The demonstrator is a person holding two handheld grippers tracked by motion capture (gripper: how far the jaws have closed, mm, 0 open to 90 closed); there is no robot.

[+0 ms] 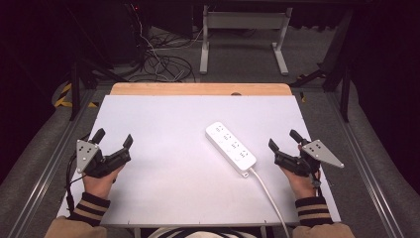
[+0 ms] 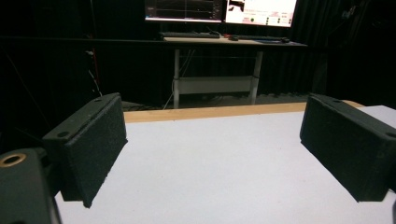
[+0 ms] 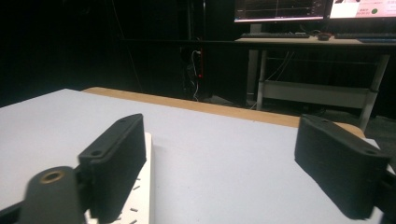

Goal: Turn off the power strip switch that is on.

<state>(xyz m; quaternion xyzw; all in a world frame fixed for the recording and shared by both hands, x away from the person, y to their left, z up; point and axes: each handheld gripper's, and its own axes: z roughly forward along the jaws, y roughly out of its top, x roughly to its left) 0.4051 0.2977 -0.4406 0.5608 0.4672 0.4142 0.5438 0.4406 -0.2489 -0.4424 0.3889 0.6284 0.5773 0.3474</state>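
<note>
White hard plastic is what you will deal with: the power strip [image 1: 231, 148] lies flat on the white table top [image 1: 168, 148], right of its middle and turned at a slant, with its cable [image 1: 270, 198] running from the near end toward your edge of the table. I judge it to be stiff and rather light, with smooth sides that may slip under the pads, so it is better to take it across its narrow width, near the middle of its length. The cable is soft and will probably drag behind and pull a little on the near end.

Your right gripper [image 1: 286, 142] rests just beside the strip on its right side, not touching it, with the jaws spread wide and nothing between them. In the right gripper view, the strip's edge shows behind the left jaw. Your left gripper [image 1: 115, 138] is well apart from the strip, at the left part of the table, also wide open and empty.
</note>
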